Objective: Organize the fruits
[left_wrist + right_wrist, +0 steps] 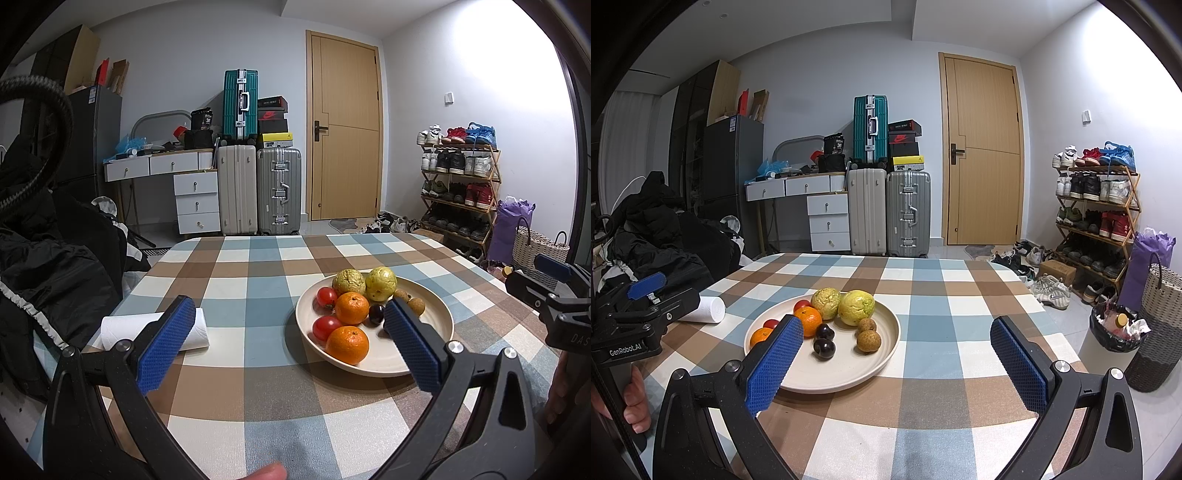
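While fruit fills the plate (886,343), a paper roll (708,309) lies beside it.

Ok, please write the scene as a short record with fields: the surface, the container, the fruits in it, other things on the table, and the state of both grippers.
surface: table with a checked cloth
container: plate, round, cream
fruits: two oranges, two tomatoes, two guavas, two longans, two dark fruits, all in the plate
other: paper roll, lying left of the plate
left hand-held gripper: open, holds nothing
right hand-held gripper: open, holds nothing
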A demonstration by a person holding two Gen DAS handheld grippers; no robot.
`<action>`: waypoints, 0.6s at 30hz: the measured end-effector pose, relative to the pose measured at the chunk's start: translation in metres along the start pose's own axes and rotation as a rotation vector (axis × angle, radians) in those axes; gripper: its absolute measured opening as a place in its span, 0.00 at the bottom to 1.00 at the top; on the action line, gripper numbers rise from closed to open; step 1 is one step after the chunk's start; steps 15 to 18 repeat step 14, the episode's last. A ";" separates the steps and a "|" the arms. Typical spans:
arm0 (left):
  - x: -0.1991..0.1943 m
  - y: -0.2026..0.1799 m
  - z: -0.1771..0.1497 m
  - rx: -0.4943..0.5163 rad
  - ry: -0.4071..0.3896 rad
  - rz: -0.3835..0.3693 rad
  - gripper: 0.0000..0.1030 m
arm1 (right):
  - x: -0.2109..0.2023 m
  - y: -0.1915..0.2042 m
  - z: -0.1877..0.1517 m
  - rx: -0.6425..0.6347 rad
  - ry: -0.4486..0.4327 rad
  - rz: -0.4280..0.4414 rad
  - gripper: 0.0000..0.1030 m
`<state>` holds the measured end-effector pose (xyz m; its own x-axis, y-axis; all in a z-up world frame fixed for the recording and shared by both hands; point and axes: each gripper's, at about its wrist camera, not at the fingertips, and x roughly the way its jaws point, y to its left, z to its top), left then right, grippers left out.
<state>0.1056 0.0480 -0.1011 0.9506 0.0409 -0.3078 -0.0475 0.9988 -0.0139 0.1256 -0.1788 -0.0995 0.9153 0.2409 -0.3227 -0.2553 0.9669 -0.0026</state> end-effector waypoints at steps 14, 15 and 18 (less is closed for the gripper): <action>0.000 0.000 0.000 0.000 0.000 0.000 0.99 | 0.000 0.000 0.000 0.000 0.000 0.000 1.00; 0.000 0.000 0.000 0.000 0.000 0.000 0.99 | 0.000 0.000 0.000 0.000 0.000 0.000 1.00; 0.000 0.000 0.000 0.000 0.000 0.000 0.99 | 0.000 0.000 0.000 0.000 0.000 0.000 1.00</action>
